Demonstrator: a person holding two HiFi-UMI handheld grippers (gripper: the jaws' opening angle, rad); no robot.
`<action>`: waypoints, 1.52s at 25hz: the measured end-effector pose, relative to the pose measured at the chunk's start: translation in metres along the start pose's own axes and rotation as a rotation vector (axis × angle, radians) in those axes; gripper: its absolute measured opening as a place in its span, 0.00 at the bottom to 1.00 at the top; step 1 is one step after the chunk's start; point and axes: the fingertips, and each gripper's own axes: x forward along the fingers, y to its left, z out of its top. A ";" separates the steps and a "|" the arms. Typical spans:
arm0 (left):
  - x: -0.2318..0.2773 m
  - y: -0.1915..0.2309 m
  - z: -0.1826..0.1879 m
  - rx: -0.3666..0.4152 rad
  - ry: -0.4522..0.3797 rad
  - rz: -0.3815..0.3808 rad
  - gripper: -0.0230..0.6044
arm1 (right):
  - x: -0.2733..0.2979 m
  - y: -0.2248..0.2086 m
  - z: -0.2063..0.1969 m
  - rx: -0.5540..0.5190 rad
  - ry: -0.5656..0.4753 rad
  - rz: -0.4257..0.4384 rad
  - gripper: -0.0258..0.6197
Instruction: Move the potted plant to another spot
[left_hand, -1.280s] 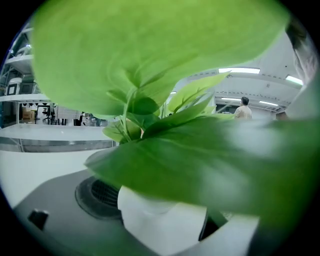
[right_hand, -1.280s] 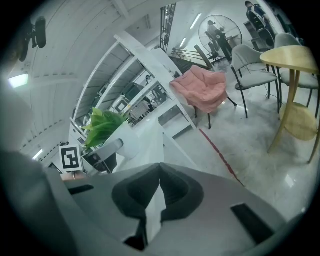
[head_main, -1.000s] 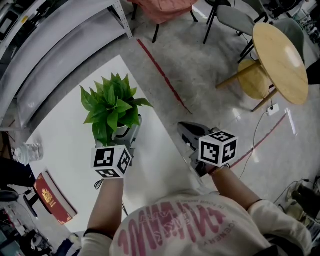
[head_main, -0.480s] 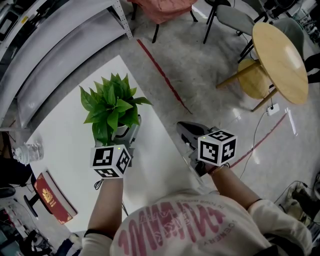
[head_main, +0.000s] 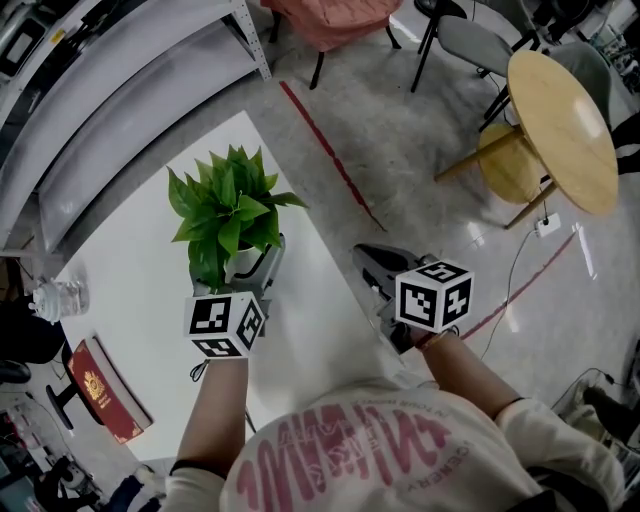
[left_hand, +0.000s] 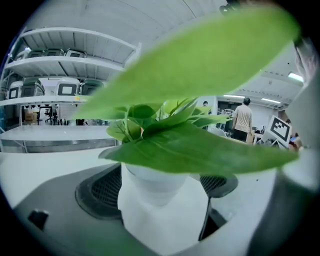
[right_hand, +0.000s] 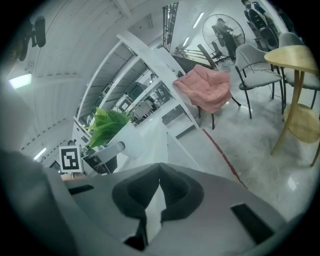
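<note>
Though not yet carried anywhere, looks well in hand: potted plant (head_main: 230, 205) pinched at its white pot by the left tongs (head_main: 260, 265), closed on it from the near side, pads pressed to both flanks. Seen along those tongs, fills the gap completely, with leaves spilling over the top and toward the lens. Cannot tell whether resting on the desk (head_main: 130, 300) or just clear of it. Placed toward the far right of the white desk, close to its right edge. Upright, long axis vertical.

Over to the right tongs (head_main: 372, 268): drawn together to a thin slit, gripping nothing, hanging by the desk's right edge, nearer than the plant and to its right. No part in the carry, judging from this.

Key relation now: plant dead ahead of the left tongs and already inside them, so no reaching needed, just lift straight and travel. Bare white desk lying to the left and nearer, on the way toward the water bottle (head_main: 55, 298) and red book (head_main: 100, 395) at the left edge. Worth keeping level: top-heavy with those leaves, smooth pot, likely to tip or slip if swung fast.
</note>
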 end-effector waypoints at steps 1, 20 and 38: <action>-0.001 0.000 -0.001 -0.004 -0.001 0.004 0.80 | 0.000 0.001 -0.001 -0.002 0.000 0.002 0.05; -0.049 -0.038 -0.011 -0.039 -0.029 0.060 0.80 | -0.032 0.019 -0.003 -0.083 0.016 0.055 0.05; -0.145 -0.116 0.019 -0.165 -0.257 0.022 0.80 | -0.082 0.078 -0.023 -0.224 0.031 0.205 0.05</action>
